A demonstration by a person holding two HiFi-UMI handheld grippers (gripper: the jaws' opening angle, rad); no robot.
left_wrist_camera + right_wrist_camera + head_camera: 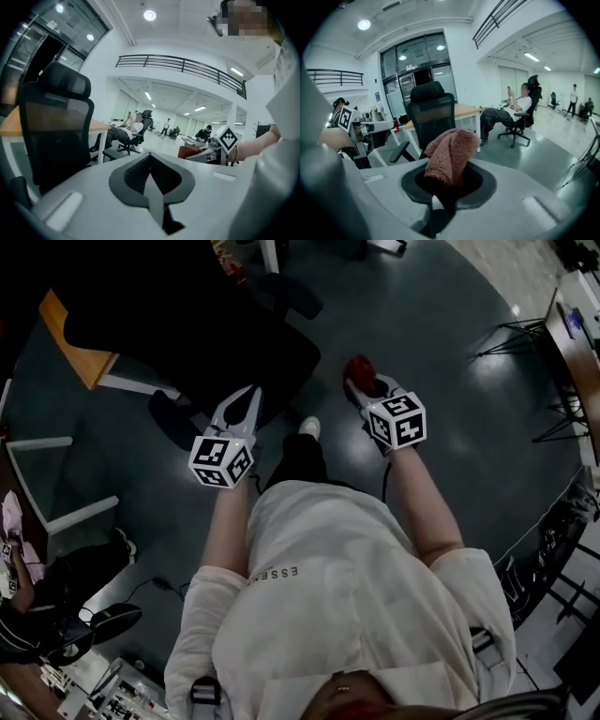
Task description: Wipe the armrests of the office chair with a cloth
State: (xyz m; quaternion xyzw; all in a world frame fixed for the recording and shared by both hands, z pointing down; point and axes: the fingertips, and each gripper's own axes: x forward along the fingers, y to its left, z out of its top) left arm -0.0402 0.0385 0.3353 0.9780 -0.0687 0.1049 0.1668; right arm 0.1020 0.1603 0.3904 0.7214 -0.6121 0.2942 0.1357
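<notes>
The black office chair [187, 329] stands ahead of me on the dark floor, one armrest [172, 418] near my left gripper [246, 397]. That gripper hangs in the air with its jaws closed together and nothing between them. My right gripper [360, 382] is shut on a reddish cloth [359, 367], to the right of the chair. In the right gripper view the bunched cloth [451, 154] sticks up from the jaws, with the chair's mesh back [432, 117] and an armrest [399, 151] behind it. The left gripper view has the chair back [56, 133] at its left.
A wooden desk [75, 348] stands behind the chair, and white frames [42, 484] lie at the left. Metal racks [525, 334] line the right side. A person sits in another chair [515, 115] farther off. My own foot [308, 427] is between the grippers.
</notes>
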